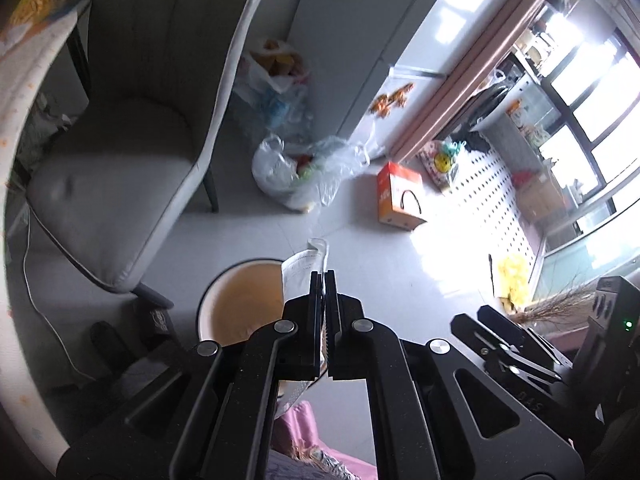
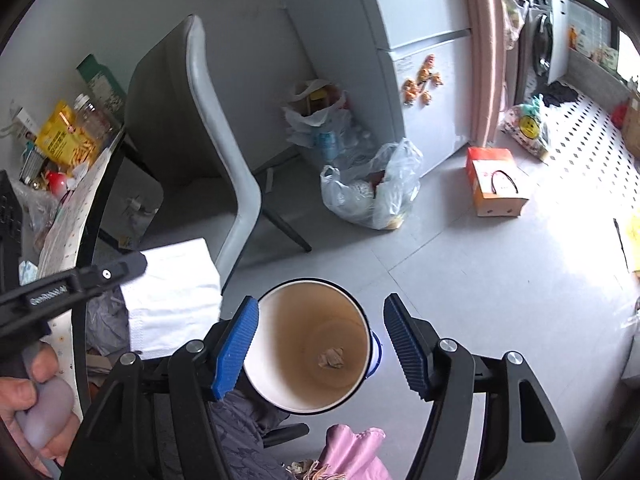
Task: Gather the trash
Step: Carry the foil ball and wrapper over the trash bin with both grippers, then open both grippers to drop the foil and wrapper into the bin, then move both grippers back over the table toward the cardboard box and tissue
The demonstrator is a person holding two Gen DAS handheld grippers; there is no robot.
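1. Between your left gripper's (image 1: 325, 280) black fingers, pressed together, sits a white tissue (image 1: 306, 264): thin, creased, faintly quilted, sticking up past the fingertips and hanging just above the rim of the bin (image 1: 240, 300).
2. Through the left wrist camera you see one round bin with a tan inside, one grey chair (image 1: 132, 128) beside it, and one orange box (image 1: 398, 196) on the floor well beyond.
3. Near the fridge (image 1: 360, 40) you can count two plastic bags (image 1: 296, 172) stuffed with rubbish.
4. Under your right gripper (image 2: 320, 344) the blue-padded fingers (image 2: 236, 348) stand wide apart, straddling the bin's (image 2: 280, 392) mouth; the left pad is just at its rim.
5. At the bin's bottom lies one crumpled brownish scrap (image 2: 331, 358).
6. To the left, the tissue (image 2: 172, 300) shows as one white folded sheet, near the bin's rim, held by your other gripper (image 2: 136, 266).
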